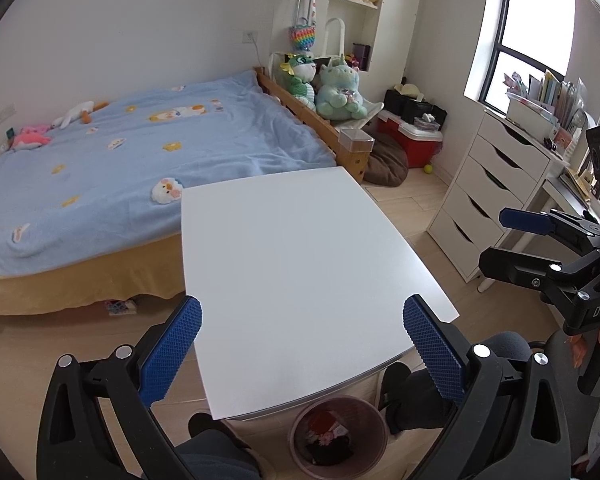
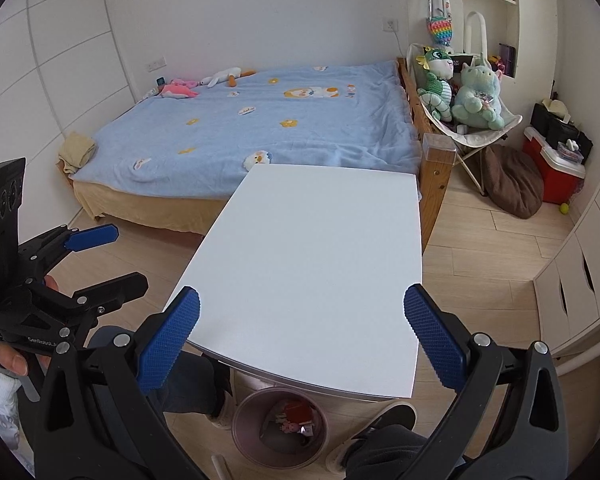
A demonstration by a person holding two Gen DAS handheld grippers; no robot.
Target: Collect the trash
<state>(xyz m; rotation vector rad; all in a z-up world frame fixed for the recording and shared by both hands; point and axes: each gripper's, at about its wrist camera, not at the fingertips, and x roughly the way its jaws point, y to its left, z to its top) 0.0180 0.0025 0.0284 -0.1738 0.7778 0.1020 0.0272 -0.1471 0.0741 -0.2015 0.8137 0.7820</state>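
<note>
A pink-grey trash bin (image 1: pixel 338 434) stands on the floor under the near edge of the white table (image 1: pixel 300 264); it also shows in the right wrist view (image 2: pixel 280 426). It holds red and pink wrappers. My left gripper (image 1: pixel 302 354) is open and empty, held above the table's near edge. My right gripper (image 2: pixel 300 344) is open and empty too, above the same edge. Each gripper shows in the other's view: the right one (image 1: pixel 512 240) at the right, the left one (image 2: pixel 100 258) at the left. The table top is bare.
A bed with a blue blanket (image 1: pixel 140 148) lies behind the table. A white drawer unit (image 1: pixel 488 196) stands at the right. Plush toys on a chair (image 2: pixel 472 96), a brown cushion (image 2: pixel 512 184) and a red cooler (image 2: pixel 552 172) are at the back right. The person's feet (image 2: pixel 380 428) flank the bin.
</note>
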